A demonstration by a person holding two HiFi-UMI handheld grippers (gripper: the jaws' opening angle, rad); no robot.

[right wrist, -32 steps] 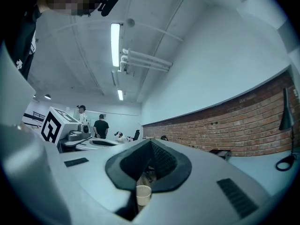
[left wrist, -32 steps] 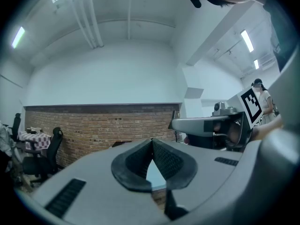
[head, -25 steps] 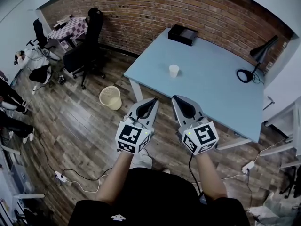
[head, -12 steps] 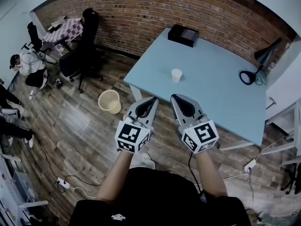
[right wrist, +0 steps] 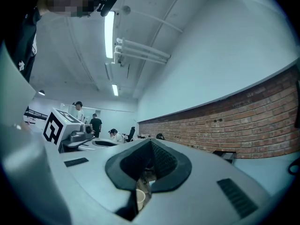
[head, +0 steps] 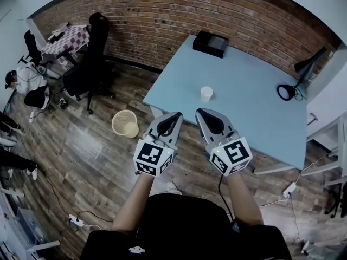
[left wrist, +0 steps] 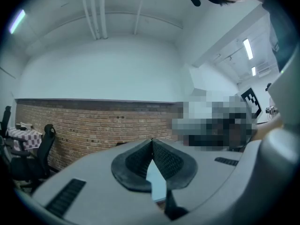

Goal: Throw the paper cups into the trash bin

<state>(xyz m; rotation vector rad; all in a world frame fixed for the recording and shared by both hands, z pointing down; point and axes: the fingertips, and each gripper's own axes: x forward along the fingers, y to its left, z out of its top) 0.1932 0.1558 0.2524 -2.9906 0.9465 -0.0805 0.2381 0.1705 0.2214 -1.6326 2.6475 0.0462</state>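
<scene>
A white paper cup (head: 206,93) stands upright on the light blue table (head: 255,112), near its front-left part. A pale yellow mesh trash bin (head: 124,123) stands on the wooden floor left of the table. Both grippers are held side by side in front of the person, short of the table's near edge. My left gripper (head: 177,116) is shut with nothing in it. My right gripper (head: 200,113) is shut and empty too. In the right gripper view the cup (right wrist: 139,199) shows small below the closed jaws. In the left gripper view the closed tips (left wrist: 152,142) point at the brick wall.
A black box (head: 210,43) lies at the table's far corner and a black desk lamp (head: 295,77) stands at its right. A black office chair (head: 89,64) stands left by the brick wall. A seated person (head: 24,83) is at far left. Cables and a power strip (head: 73,219) lie on the floor.
The whole view has advanced toward the table: cup and table edge sit lower and nearer to the grippers, and the bin has slid slightly left and down. Both grippers stay shut.
</scene>
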